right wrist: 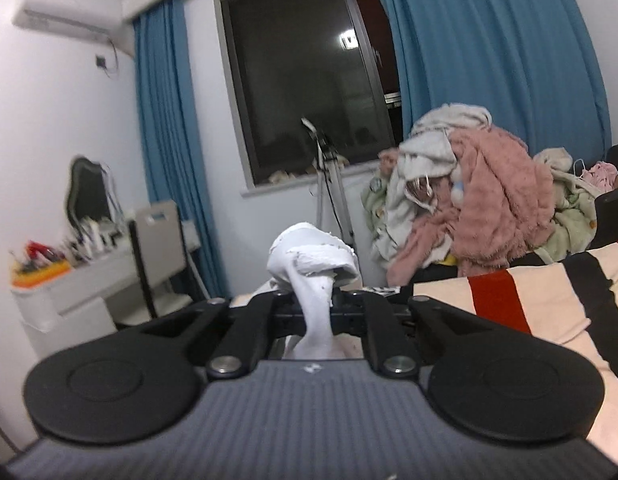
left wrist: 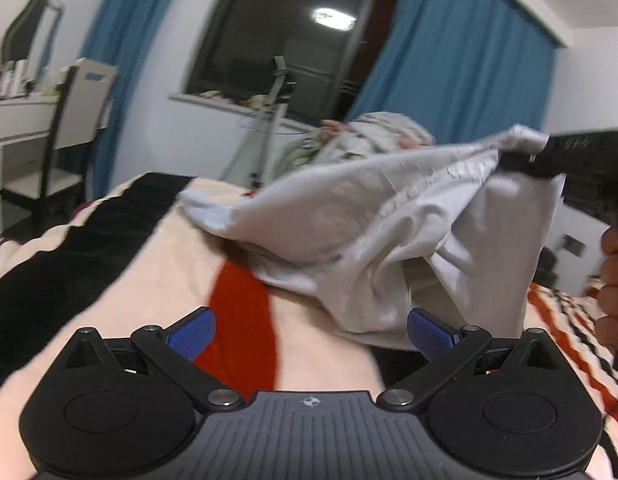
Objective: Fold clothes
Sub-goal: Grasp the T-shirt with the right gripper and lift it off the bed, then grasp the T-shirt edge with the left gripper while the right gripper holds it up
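Note:
A white garment [left wrist: 389, 220] hangs in the air over the striped blanket [left wrist: 181, 264] on the bed. My right gripper [left wrist: 525, 160] is shut on one bunched corner of it and holds it up at the right of the left wrist view. In the right wrist view the pinched white fabric [right wrist: 313, 264] sticks up between the closed fingers of my right gripper [right wrist: 315, 312]. My left gripper [left wrist: 311, 332] is open and empty, low over the blanket, just in front of the garment's hanging lower edge.
A pile of pink, white and green clothes [right wrist: 481, 200] lies at the far side of the bed under blue curtains [right wrist: 489, 40]. A tripod [right wrist: 329, 184] stands by the window. A white desk [right wrist: 89, 280] and chair [right wrist: 157, 248] stand at the left.

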`<state>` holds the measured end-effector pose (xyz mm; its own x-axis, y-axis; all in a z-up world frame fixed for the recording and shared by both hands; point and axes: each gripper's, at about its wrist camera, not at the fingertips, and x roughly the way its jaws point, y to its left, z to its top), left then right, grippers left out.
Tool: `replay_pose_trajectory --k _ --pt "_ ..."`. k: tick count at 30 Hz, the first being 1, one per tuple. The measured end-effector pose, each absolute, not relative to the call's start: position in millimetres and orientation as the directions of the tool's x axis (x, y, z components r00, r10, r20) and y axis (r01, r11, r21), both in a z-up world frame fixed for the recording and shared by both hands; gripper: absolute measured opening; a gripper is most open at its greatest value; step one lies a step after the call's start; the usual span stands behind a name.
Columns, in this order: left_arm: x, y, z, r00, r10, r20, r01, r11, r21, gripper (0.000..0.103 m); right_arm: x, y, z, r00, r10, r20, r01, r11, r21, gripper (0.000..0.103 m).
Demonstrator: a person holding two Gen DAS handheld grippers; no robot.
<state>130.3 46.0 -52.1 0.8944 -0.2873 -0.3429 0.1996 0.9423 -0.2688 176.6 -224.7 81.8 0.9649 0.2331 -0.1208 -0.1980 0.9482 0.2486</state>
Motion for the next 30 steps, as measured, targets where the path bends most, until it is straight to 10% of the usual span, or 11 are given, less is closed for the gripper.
replay_pose_trajectory --k 7,19,24,30 --pt "86 -1 -57 0.829 -0.394 -0.398 0.353 0.919 -0.174 0.103 72 -246 97 0.971 0.237 -0.023 -0.223 0.938 0.265 0.009" --pt "45 -100 -99 0.566 -0.600 -0.565 0.696 0.716 -0.062 0.094 36 -331 45 0.982 0.131 -0.135 -0.045 0.859 0.510 0.011" --pt "82 -132 -123 0.601 -0.548 -0.581 0.635 0.769 -0.069 0.078 59 -358 17 0.970 0.089 -0.227 0.052 0.834 0.549 0.011" --pt "121 -128 -140 0.693 -0.437 -0.573 0.471 0.877 -0.100 0.015 84 -378 -15 0.947 0.030 -0.321 0.161 0.820 0.550 0.011"
